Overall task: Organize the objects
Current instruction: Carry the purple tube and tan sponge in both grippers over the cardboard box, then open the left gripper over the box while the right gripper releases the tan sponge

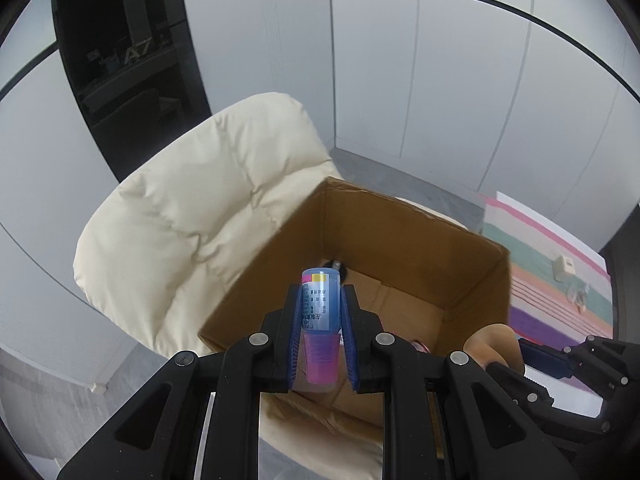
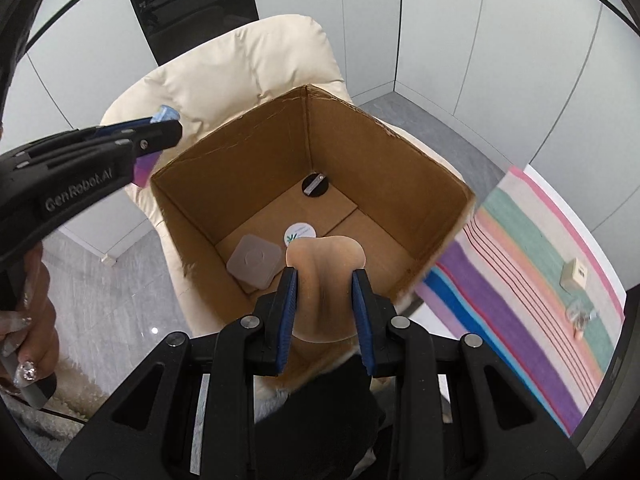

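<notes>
Cream padded armchair (image 2: 248, 68) under my view, quilted backrest rising behind, seat mostly covered. Pale panelled wall (image 1: 440, 80) beyond, thin dark line curving across it. Dark glass panel (image 1: 120, 60) at left of wall, reflections in it, white lettering I can't fully read. Grey marbled floor (image 2: 120, 304) below chair, glossy. Fluffy white rug edge (image 2: 68, 400) at my lower left. Small white block (image 1: 98, 388) where wall meets floor.

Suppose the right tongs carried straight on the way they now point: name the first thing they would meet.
Probably the floor of the cardboard box, near the white round sticker. The right tongs, gripping a beige pad, point down into the open box; the grey square case lies just left of that line. Depth is uncertain.
</notes>
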